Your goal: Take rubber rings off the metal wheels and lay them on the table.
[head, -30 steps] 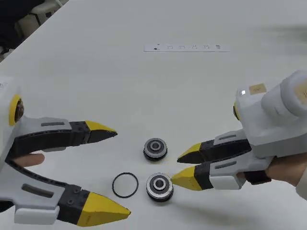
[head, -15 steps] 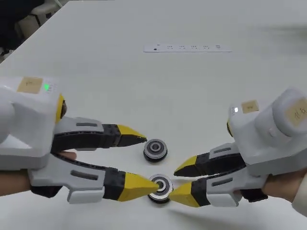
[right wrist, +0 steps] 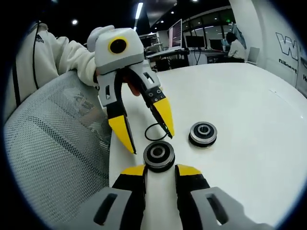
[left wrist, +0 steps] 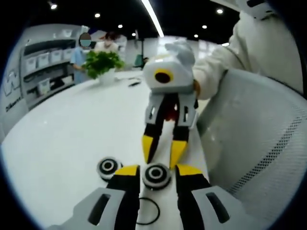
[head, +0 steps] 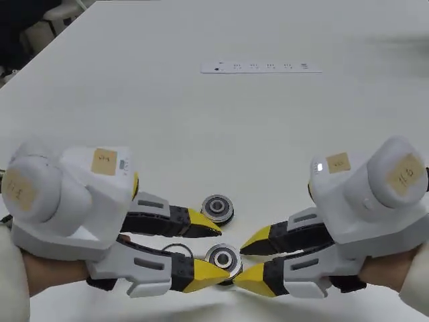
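Both parted and empty, our left gripper [head: 223,251] and right gripper [head: 238,266] crowd the near metal wheel [right wrist: 159,154] beside a loose rubber ring [right wrist: 154,132] on the table [head: 268,134], where colliding tips could knock the wheel away.

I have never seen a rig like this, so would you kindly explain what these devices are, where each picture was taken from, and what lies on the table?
No robot here: a person holds a two-jaw gripper in each hand, the left gripper and the right gripper, white with yellow-tipped jaws. The wide picture comes from a camera on the person's head, looking down at the table. The two round pictures come from cameras on the grippers, each looking along its own jaws toward the other gripper. Two metal wheels lie on the table: the near wheel sits between both pairs of open jaws, and the far wheel lies beyond it. A loose rubber ring lies beside the near wheel. Nothing is clamped.
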`<state>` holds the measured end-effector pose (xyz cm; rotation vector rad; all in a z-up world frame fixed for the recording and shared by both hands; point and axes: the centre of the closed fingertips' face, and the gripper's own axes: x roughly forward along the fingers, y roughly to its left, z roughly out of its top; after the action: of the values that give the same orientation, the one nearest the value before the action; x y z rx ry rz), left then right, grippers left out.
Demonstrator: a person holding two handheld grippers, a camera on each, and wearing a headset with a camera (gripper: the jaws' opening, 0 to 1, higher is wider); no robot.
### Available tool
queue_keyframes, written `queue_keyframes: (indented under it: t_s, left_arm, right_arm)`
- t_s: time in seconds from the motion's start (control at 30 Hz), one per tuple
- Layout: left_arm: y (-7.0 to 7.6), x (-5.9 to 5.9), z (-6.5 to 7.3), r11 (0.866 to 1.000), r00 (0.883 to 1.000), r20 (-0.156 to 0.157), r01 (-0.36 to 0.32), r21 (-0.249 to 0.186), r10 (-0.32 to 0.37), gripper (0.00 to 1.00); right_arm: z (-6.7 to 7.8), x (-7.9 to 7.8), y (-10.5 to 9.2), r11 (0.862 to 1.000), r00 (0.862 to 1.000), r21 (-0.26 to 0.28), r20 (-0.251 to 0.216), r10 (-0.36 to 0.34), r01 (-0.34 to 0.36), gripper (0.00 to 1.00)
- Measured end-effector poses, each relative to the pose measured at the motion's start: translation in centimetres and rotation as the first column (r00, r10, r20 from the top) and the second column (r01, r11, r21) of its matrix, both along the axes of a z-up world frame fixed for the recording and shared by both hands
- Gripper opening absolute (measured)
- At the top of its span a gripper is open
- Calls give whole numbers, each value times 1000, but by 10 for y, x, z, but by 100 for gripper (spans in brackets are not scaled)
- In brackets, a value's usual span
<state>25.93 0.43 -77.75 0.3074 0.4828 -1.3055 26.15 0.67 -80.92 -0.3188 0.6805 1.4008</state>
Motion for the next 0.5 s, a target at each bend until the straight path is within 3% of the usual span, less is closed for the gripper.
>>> queue_keyframes:
  t_s: [0.07, 0.17, 0.33, 0.37, 0.4, 0.43, 0.5]
  left_arm:
    - [-1, -1, -1, 1000, 1000, -11, 1, -3, -1, 28]
    - [-3, 1, -5, 1000, 1000, 1, -3, 5, 3, 24]
    - [3, 2, -15, 999, 999, -22, -25, 23, 26, 22]
    - [2, 2, -10, 1000, 1000, 2, -16, -2, 16, 21]
    - [5, 0, -12, 1000, 1000, -14, -23, 11, 23, 20]
    - [5, 1, -11, 1000, 1000, -4, -21, 9, 21, 19]
    - [5, 2, -11, 1000, 999, 39, 5, 22, -6, 16]
  right_arm:
    - [0, -1, 1, 1000, 1000, 3, 7, 7, -7, 19]
    - [-1, -2, 2, 1000, 1000, 2, 7, 11, -11, 19]
    - [-2, -1, 3, 1000, 1000, 1, 18, 13, -13, 18]
    - [-2, -2, 3, 1000, 1000, -2, 22, 15, -15, 18]
    - [-2, -1, 3, 1000, 1000, -3, 26, 16, -16, 18]
    - [-2, -1, 3, 1000, 999, -3, 32, 18, -18, 17]
    - [-2, -1, 3, 1000, 999, -4, 33, 18, -18, 17]
